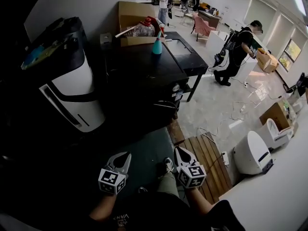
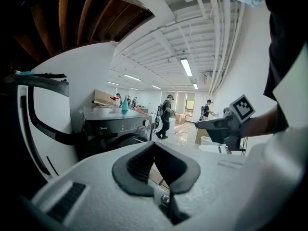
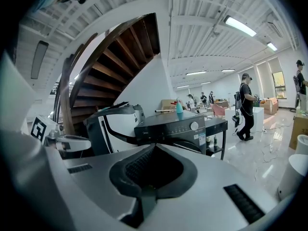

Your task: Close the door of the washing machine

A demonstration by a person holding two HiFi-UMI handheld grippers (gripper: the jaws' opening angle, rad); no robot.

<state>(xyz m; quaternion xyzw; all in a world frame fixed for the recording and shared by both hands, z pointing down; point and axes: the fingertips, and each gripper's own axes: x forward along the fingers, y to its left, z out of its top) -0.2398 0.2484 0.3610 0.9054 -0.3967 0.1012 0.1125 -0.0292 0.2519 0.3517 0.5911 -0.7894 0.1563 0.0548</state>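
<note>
So both hand-held grippers are parked low and close to the person's body, pointing at the washing machine (image 3: 171, 127), which sits well away on the far side of the floor with a teal bottle (image 3: 179, 107) standing on top. The left hand-held gripper (image 1: 126, 157) has its jaws pressed together with nothing between them, and it's the same for the right hand-held gripper (image 1: 180, 153). My guess is that's on purpose: for shoving a door you want a blunt closed tip, not open jaws that can snag on the rim. Holding them side by side and roughly level also keeps both cameras on the machine's front. The annoying part is the door (image 2: 130, 141). It's dark, low on the front, and partly cut off by the gripper bodies, so I honestly can't tell whether it's ajar or fully shut. This could be the walk-up before pushing it closed, or standing back with it already closed.
</note>
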